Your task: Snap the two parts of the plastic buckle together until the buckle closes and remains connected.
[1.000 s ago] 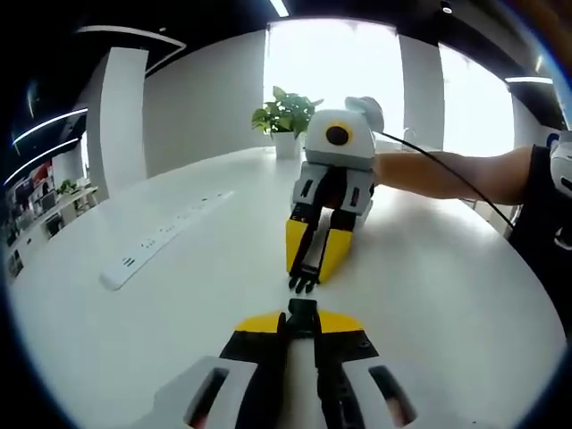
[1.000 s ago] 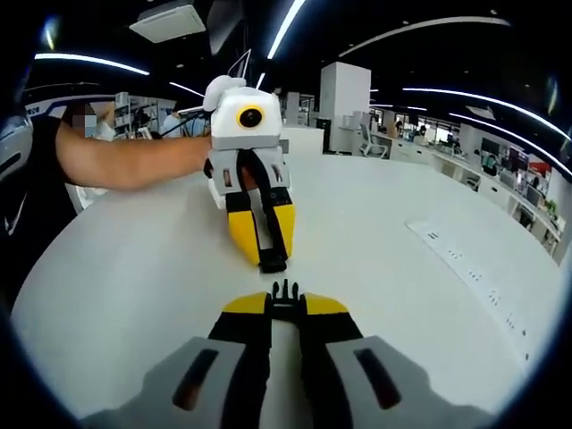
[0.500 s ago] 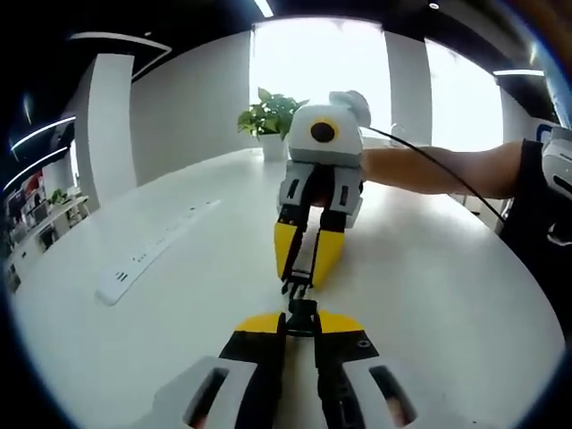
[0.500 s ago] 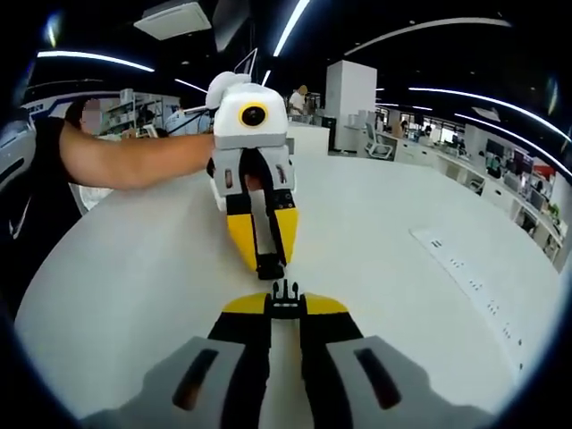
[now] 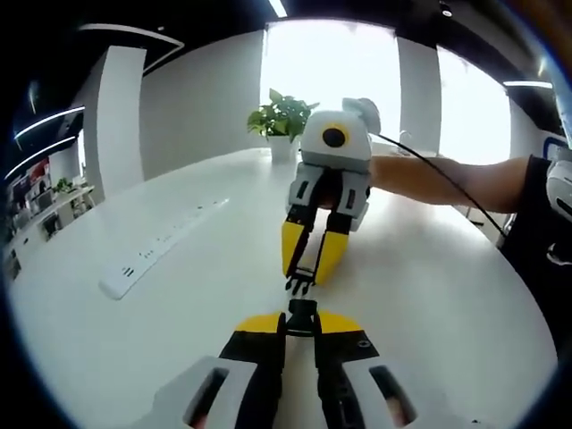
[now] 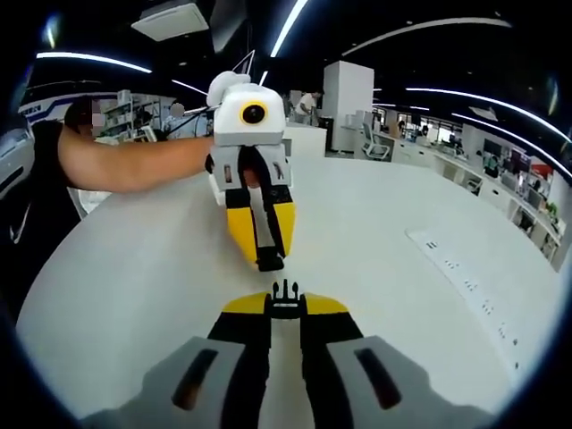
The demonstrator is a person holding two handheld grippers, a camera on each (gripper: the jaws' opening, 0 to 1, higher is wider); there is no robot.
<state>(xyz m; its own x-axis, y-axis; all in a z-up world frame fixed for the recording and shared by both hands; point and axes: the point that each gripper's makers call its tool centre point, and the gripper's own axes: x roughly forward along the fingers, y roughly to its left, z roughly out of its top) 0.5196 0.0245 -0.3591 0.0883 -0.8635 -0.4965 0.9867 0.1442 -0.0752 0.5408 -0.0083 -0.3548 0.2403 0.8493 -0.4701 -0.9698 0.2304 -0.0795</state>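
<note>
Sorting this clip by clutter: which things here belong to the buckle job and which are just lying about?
Job:
- black pronged plastic buckle half, clamped in right gripper
- black plastic socket buckle half, clamped in left gripper; the halves are apart

Lying about:
- long white power strip
- green potted plant
- round white table

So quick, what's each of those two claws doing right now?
Left gripper: shut on the socket half of the buckle.
Right gripper: shut on the pronged half; the two halves aren't joined yet.
</note>
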